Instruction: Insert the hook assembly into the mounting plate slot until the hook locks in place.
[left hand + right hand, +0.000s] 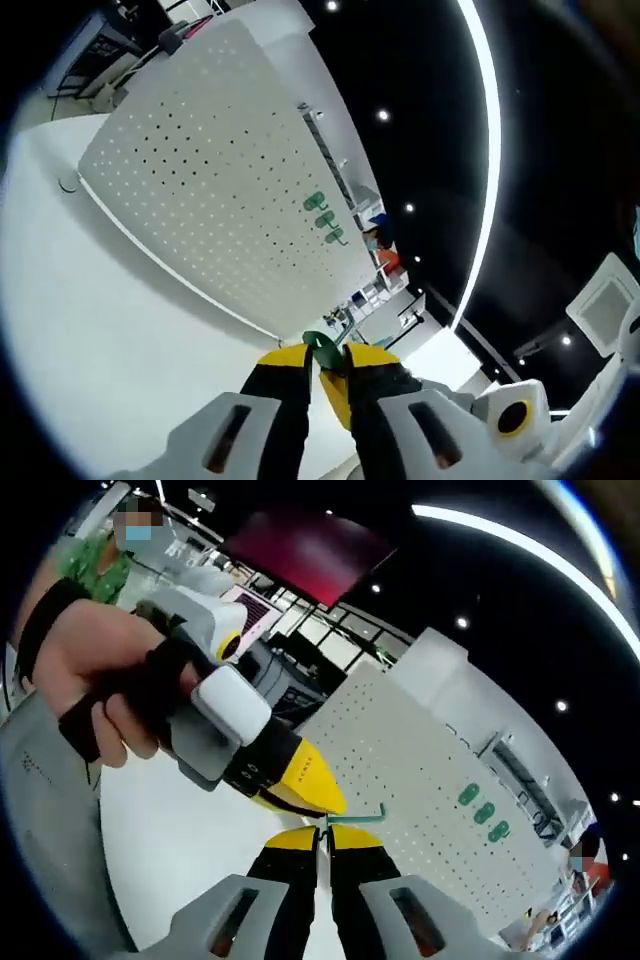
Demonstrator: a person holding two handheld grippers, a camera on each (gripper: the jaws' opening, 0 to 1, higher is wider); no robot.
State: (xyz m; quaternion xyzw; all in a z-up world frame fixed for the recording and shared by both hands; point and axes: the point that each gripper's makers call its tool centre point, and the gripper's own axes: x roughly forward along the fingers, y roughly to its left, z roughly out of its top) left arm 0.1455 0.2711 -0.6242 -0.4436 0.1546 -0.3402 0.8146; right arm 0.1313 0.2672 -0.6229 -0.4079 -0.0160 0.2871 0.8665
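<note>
Status: hook not in the board yet

- Left gripper: yellow-tipped jaws clamped on a green hook, only a small green bit shows above the tips
- Right gripper: jaws pressed together, pinching the same kind of green hook; its thin stem runs right from the tips and bends up at the end
- In the right gripper view the left gripper comes in from the left, yellow tip just beside the right one, a person's hand on its grip. Looks like both grippers hold one hook assembly between them, but I can't tell for sure it's a single piece
- White pegboard mounting plate stands on the white table, well beyond the tips, no contact
- Three green hooks already sit in the board toward its far right end

Left to do, my read: carry the held hook to the board, line it up with a free slot, push in till it locks. Alignment and insertion not started
</note>
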